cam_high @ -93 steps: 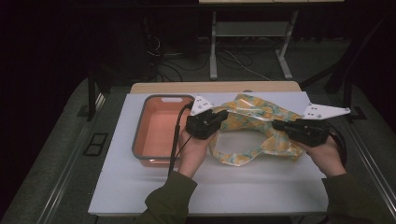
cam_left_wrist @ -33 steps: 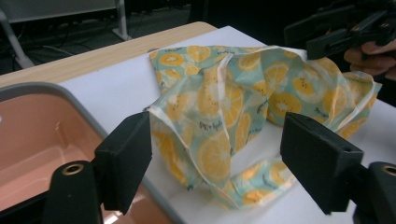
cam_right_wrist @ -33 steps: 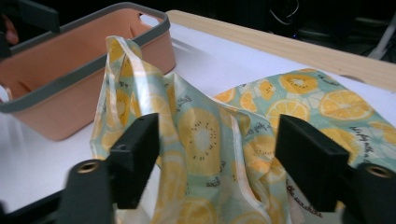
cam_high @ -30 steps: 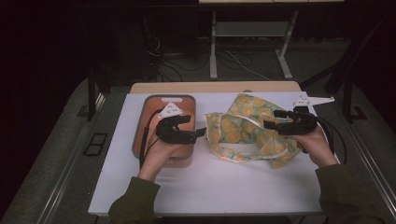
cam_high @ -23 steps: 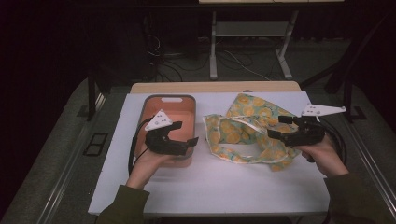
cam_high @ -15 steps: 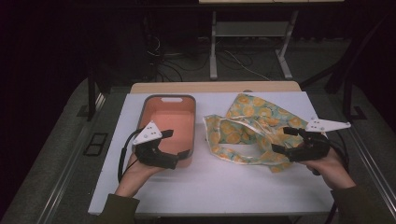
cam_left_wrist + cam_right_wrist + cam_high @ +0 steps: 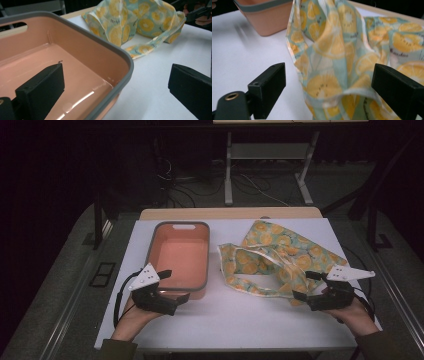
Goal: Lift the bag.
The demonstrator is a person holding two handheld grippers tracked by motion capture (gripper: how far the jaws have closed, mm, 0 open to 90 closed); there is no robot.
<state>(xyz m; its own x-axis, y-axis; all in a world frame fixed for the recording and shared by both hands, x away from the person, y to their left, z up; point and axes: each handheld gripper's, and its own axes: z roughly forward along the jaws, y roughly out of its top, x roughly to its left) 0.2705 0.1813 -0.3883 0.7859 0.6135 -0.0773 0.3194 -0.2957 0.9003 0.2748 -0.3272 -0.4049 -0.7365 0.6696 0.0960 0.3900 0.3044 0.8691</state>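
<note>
White table (image 7: 240,320), both grippers (image 7: 170,287) (image 7: 307,285) drawn back from lemon-print cloth (image 7: 280,260), fingers just opened wide, empty.

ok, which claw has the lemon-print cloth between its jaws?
The right claw: the lemon-print fabric apron sits between its open jaws. The left claw straddles the pink tub's grey rim.

high view: sits up above the person's side, looks forward and down over the whole white table (image 7: 240,320)
left gripper view: rides low, close up; pink tub (image 7: 75,65) rim runs between its jaws
right gripper view: nearly on top of the lemon-print cloth (image 7: 337,57) ahead of its jaws
shared: tub and cloth appear in all three
</note>
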